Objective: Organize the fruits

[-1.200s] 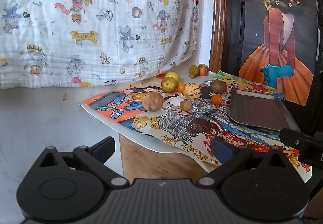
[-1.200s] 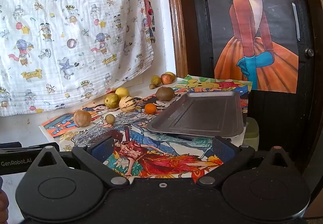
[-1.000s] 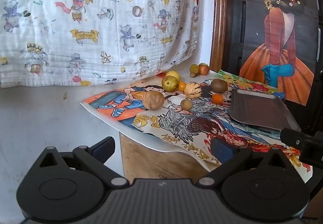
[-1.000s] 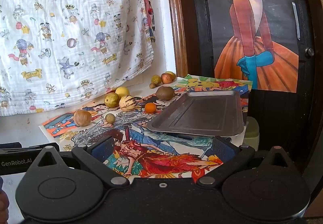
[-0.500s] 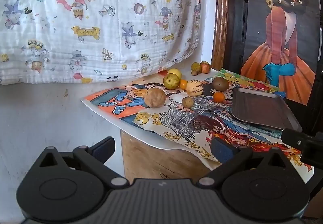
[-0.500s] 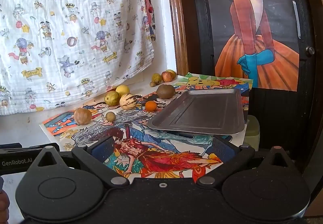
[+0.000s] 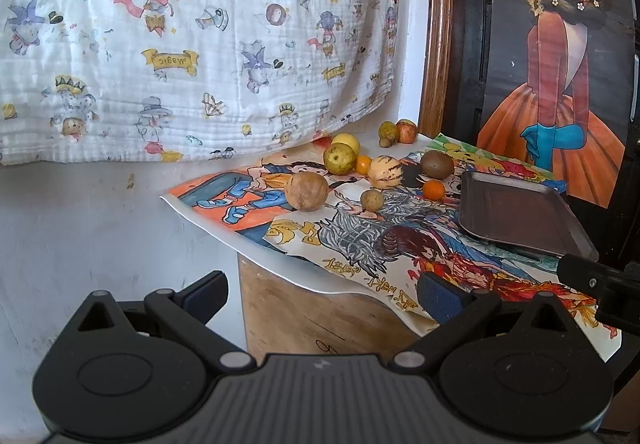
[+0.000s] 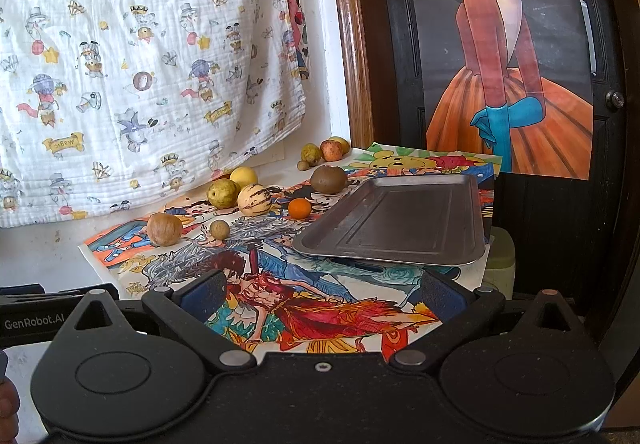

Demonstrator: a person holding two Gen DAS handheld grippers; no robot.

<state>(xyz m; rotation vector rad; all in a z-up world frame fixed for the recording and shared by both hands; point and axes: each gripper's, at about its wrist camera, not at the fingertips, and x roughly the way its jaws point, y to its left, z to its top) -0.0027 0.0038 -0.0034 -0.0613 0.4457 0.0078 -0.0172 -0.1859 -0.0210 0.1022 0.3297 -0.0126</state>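
Left claw: left gripper gapes wide, holds nothing, hangs short of the table edge, well apart from any fruit.
Right claw: right gripper also spread wide and empty, over the near end of the poster, tray just ahead.
Tray: metal tray on the right side of the poster, bare; no fruit in it.
Fruit, near group: brown fruit, small brown ball, striped melon, green pear, yellow fruit, orange, kiwi, all loose on the poster left of the tray.
Fruit, far group: apple and small ones by the wall.
Progress: judged barely begun; every fruit is left to move, likely into the tray.
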